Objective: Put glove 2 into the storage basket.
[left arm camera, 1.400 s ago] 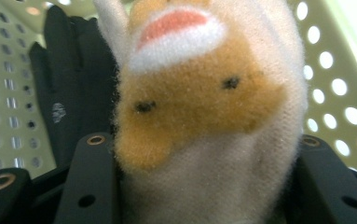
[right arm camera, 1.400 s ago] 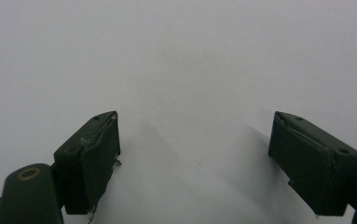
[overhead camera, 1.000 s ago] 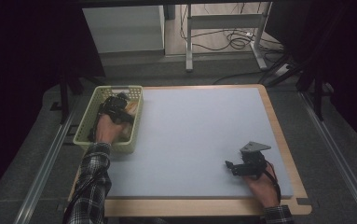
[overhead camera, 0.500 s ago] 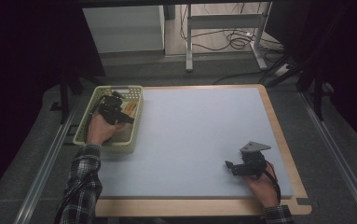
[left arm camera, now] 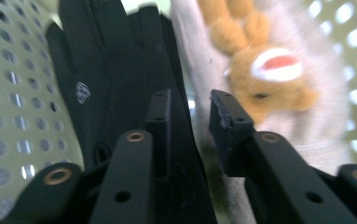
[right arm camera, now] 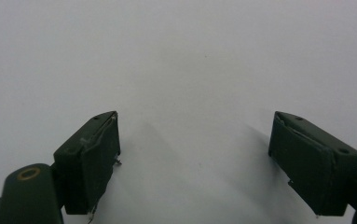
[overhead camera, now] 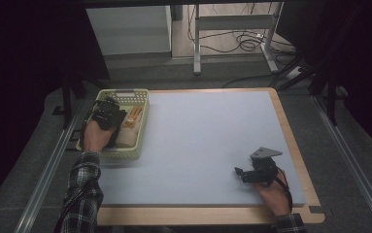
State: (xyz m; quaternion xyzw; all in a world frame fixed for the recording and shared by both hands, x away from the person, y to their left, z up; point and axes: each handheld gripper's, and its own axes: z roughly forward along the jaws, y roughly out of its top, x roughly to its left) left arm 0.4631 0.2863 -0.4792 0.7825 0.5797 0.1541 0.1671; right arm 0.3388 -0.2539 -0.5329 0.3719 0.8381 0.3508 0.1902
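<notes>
My left tongs (overhead camera: 107, 112) have shifted a little inside the green basket (overhead camera: 140, 127) since a second ago, and their jaws have just been closing. They are now narrowed on the edge of a black glove (left arm camera: 120, 74), lying in the basket beside a tan plush toy (left arm camera: 260, 70). My right tongs (right arm camera: 195, 158) rest wide open and empty on the bench (overhead camera: 212, 145).

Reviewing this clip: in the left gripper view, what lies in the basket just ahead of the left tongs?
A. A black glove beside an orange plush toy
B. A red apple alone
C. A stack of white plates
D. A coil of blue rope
A: the left gripper view shows a black glove next to an orange plush toy, with the basket wall's holes behind them.
</notes>
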